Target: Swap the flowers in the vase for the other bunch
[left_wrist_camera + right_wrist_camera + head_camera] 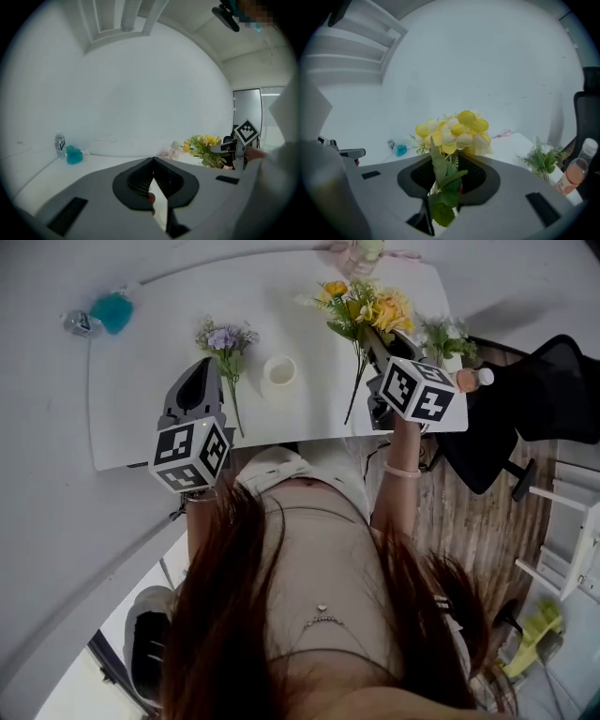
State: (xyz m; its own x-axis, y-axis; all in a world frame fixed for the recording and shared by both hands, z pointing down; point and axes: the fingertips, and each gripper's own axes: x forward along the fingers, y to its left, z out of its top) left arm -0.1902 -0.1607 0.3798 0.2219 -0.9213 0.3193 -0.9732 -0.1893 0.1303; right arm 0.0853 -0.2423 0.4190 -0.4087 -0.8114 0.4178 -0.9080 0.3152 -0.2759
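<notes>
A small white vase [279, 373] stands on the white table [141, 418], and no flowers show in it. A purple bunch [225, 341] lies flat on the table to its left. My right gripper [370, 337] is shut on the stems of the yellow bunch [371, 307], held above the table to the right of the vase, with the long stem hanging toward the table's front edge. In the right gripper view the yellow blooms [454, 131] and green leaves rise from between the jaws of that gripper [446, 174]. My left gripper [201, 371] [153, 162] is shut and empty, just in front of the purple bunch.
A green and white sprig [446, 339] [541, 161] and a pink-filled bottle [473, 379] [575, 172] sit at the table's right end. A teal object [113, 311] and a water bottle [79, 323] lie at the far left. A black chair [553, 395] stands to the right.
</notes>
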